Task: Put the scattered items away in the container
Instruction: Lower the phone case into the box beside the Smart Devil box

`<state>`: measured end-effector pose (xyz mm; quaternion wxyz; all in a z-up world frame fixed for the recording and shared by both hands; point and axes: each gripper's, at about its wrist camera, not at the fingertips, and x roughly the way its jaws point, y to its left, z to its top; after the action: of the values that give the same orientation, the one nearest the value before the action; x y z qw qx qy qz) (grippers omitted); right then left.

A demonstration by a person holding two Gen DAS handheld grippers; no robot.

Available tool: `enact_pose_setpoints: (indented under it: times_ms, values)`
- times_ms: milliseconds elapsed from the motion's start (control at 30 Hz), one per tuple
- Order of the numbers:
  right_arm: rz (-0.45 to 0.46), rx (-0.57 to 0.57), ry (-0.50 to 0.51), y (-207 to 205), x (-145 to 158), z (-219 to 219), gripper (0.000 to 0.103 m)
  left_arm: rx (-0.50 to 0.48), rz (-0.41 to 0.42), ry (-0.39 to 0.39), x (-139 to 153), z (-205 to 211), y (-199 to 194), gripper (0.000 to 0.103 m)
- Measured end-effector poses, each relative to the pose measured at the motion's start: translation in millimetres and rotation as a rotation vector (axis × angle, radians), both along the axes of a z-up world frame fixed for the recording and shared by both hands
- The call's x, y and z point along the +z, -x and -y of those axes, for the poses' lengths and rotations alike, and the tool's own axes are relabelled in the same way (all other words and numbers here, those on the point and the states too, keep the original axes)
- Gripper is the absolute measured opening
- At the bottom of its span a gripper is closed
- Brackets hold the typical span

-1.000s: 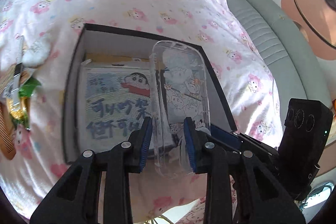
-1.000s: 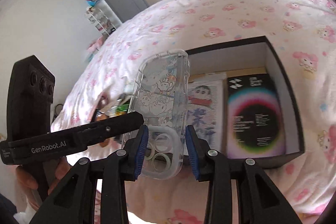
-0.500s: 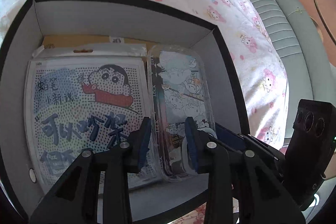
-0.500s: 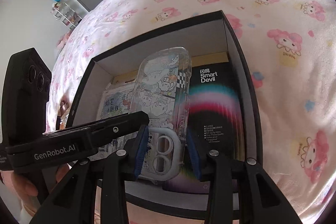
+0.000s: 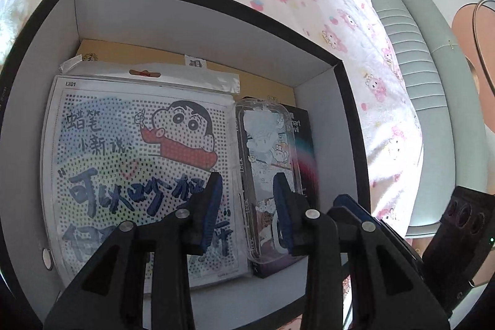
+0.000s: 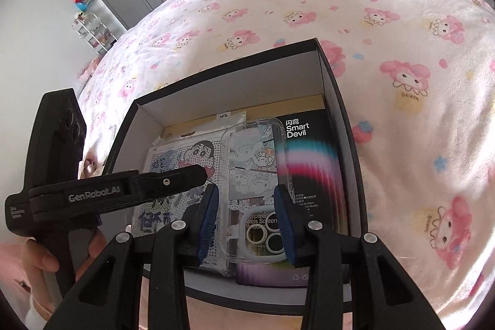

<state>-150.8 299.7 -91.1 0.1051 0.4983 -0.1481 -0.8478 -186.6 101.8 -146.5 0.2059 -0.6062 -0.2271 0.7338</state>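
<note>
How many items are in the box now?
4 visible: cartoon bead sheet on the left, black package on the right, clear phone case lying on it, yellow packet underneath; more may be hidden.

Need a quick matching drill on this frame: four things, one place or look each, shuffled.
Things:
1. phone case
2. cartoon pack
3. Smart Devil box
4. box

Descriptions:
A. black, with a rainbow band
B. open, black outside, white inside, on the bedsheet
C. clear, lying in the middle, partly over the black carton
D. dotted print, in the container, away from the black carton

Pairs: 1-C, 2-D, 3-A, 4-B
</note>
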Motion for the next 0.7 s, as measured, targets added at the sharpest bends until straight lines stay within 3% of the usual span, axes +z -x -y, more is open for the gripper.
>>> enact_pose_setpoints:
  times_ms: [100,267,467,533,633,700]
  values:
    - [-0.027,-0.076,0.020,-9.1,9.9,-9.9,0.034,-0.045,0.045,-0.021,-7.2,-14.6,-3.4,0.034]
    - [-0.070,-0.070,-0.018,-14.0,25.7,-18.8,0.034,-0.147,0.046,-0.014,-9.5,-37.0,-21.4,0.035]
    - [-0.146,-0.083,-0.022,-7.1,34.1,-15.8,0.034,-0.006,-0.020,0.011,5.7,-3.6,-4.0,0.035]
    - [-0.110,-0.028,-0.008,2.5,26.5,-6.8,0.034,0.036,-0.028,0.050,9.4,2.7,5.1,0.034]
    - [-0.026,0.020,-0.010,22.2,9.4,3.8,0.034,0.125,-0.050,0.212,15.8,10.9,10.5,0.029]
    - [0.005,0.024,-0.031,34.6,3.8,5.0,0.034,0.135,-0.060,0.216,18.7,15.4,8.8,0.029]
